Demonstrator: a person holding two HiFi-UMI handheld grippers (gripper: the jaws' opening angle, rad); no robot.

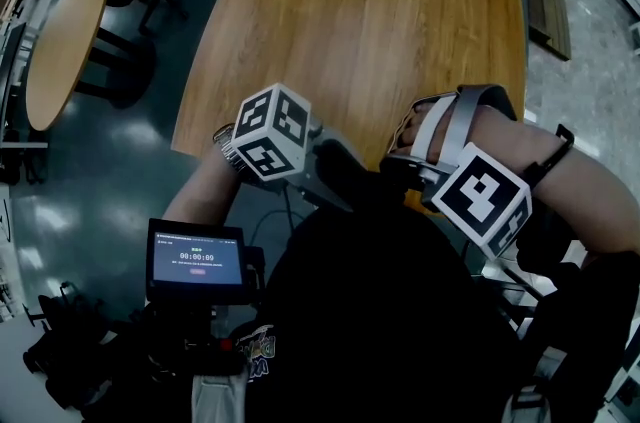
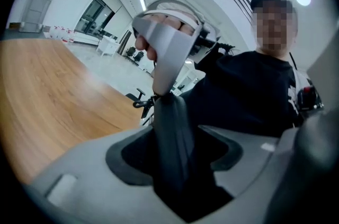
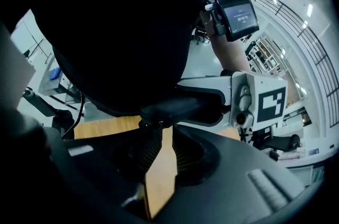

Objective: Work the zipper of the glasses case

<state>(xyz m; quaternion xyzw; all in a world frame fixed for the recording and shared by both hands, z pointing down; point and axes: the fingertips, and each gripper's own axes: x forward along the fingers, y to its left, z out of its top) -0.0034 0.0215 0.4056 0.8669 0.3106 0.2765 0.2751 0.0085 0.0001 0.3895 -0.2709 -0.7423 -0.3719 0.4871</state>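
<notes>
One broad wooden table (image 1: 400, 11) fills the top of the head view, but the work is happening off it. Both tools are up in the air, close against the person's dark top.

The left gripper (image 2: 175, 135) is clamped on the glasses case (image 2: 169, 112), a dark, slim shape standing up from between its pads. The right gripper (image 3: 163, 133) points steeply down, its tips right up against the case's end. Its jaws stand just a slit apart, with bare tabletop showing through the gap and nothing pinched that I can see.

The zipper itself is too dark and too small to pick out in any view.

This looks like the lining-up step, with the right tips hunting for the pull tab. To do it well, the left clamp wants to stay firm and clear of the zipper line, so the track isn't squeezed. The right tips should square up on the tab and close fully before any tug. Then the pull should run along the seam, not away from the case, or the tab may slip free.
</notes>
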